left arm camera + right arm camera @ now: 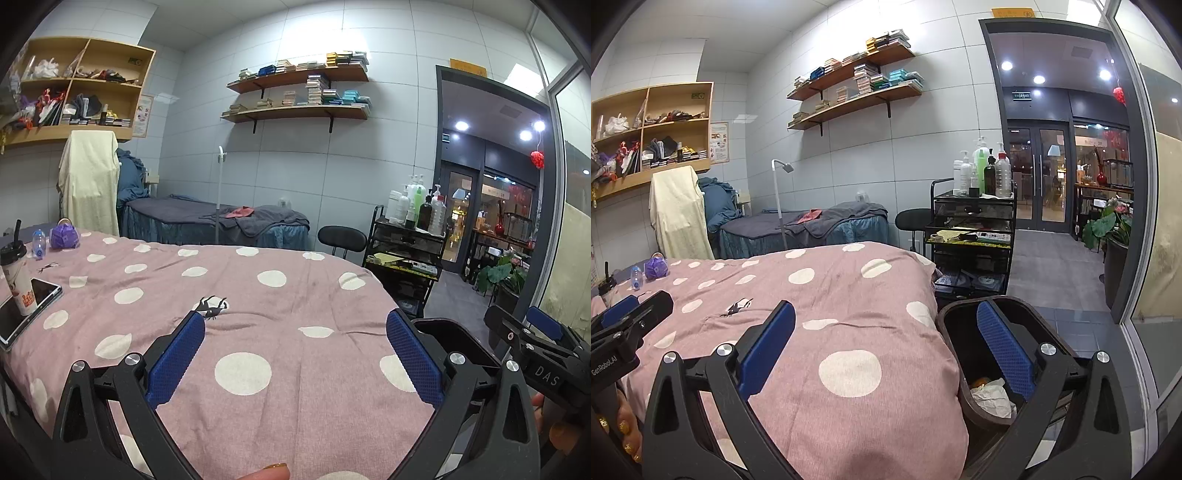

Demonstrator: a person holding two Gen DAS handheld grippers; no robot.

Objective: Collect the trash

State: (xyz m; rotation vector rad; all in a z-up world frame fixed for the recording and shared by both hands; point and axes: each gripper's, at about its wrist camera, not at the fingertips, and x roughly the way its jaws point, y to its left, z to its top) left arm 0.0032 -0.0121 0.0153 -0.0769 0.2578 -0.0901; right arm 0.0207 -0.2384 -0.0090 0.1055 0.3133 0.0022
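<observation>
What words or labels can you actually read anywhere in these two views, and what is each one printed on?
"DAS": on the body of the right gripper, seen from the left wrist view.
"GenRoboLAI", the last letters uncertain: on the body of the left gripper, seen from the right wrist view.
Too small or blurred to read: the yellow sign above the door, the green exit sign, the wall poster, the printing on the drink cup.
</observation>
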